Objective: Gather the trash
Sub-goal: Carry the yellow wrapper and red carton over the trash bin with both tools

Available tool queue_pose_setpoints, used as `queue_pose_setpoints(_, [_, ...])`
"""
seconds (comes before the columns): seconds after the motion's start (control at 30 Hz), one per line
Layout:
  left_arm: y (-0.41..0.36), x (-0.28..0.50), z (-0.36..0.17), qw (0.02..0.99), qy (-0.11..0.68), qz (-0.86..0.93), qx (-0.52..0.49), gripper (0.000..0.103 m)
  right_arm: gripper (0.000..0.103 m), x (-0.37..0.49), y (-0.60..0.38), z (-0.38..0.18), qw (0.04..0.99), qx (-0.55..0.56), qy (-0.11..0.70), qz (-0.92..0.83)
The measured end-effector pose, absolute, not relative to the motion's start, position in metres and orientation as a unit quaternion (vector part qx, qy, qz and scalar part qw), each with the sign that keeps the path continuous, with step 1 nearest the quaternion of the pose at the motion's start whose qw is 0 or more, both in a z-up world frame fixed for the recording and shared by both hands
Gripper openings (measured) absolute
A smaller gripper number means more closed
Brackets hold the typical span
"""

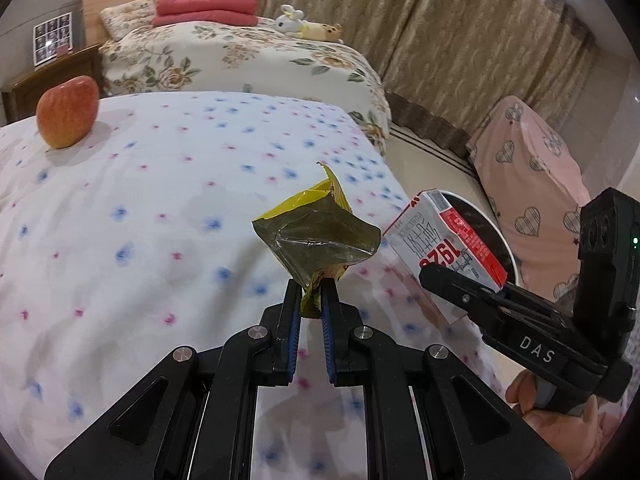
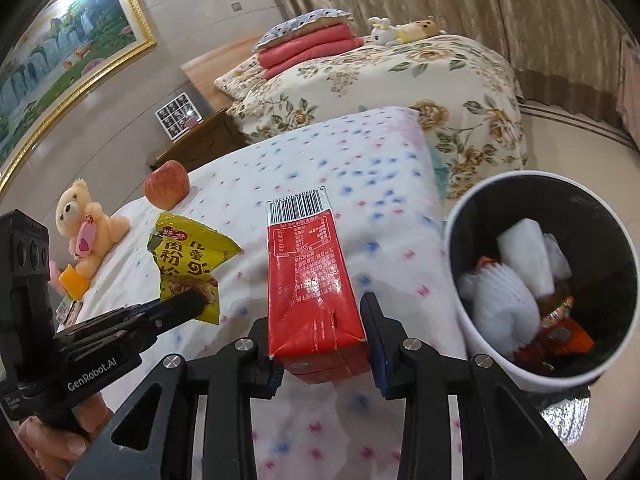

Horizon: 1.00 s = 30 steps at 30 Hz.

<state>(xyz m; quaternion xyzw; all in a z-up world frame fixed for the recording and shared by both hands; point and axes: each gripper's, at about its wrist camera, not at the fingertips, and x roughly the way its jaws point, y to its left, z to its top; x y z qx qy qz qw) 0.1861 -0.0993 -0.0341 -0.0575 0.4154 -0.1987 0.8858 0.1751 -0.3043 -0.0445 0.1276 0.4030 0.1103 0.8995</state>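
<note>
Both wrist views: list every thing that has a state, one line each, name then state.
left gripper: shut on the yellow snack wrapper.
yellow snack wrapper: torn open, crumpled, held above the bed.
right gripper: shut on the red milk carton.
red milk carton: held lifted above the bed.
trash bin: open, partly filled with trash.
apple: whole, resting on the bed.
teddy bear: sitting upright on the bed.

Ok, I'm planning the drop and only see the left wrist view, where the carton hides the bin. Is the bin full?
Observer: No, the bin has white wads low inside, with room above.
Operator: Is the carton over it yet?
Observer: No. In the right wrist view the carton is over the bed, with the bin off to its right.
Operator: Anything left besides the apple?
Observer: A teddy lies near the apple.
</note>
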Motion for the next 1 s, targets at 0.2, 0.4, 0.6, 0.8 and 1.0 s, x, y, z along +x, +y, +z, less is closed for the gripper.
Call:
queue_pose_setpoints(0.2, [-0.118, 0.178, -0.032, 0.883, 0.416, -0.213, -0.044, 0.009, 0.034, 0.164, -0.324, -0.044, 0.902, 0.144, 0.397, 0.092])
queue_pose_setpoints(0.4, [-0.138, 0.175, -0.030, 0.880, 0.417, -0.226, -0.029, 0.009, 0.034, 0.153, -0.341, -0.040, 0.905, 0.152, 0.389, 0.076])
queue_pose_setpoints(0.6, [-0.156, 0.173, -0.025, 0.879, 0.413, -0.239, -0.017, 0.009, 0.034, 0.146, -0.356, -0.038, 0.907, 0.160, 0.384, 0.061])
queue_pose_setpoints(0.8, [-0.174, 0.173, -0.024, 0.876, 0.413, -0.250, -0.009, 0.009, 0.035, 0.141, -0.369, -0.038, 0.907, 0.168, 0.382, 0.050])
queue_pose_setpoints(1.0, [-0.187, 0.170, -0.022, 0.873, 0.412, -0.261, 0.000, 0.009, 0.034, 0.136, -0.382, -0.037, 0.908, 0.176, 0.379, 0.040])
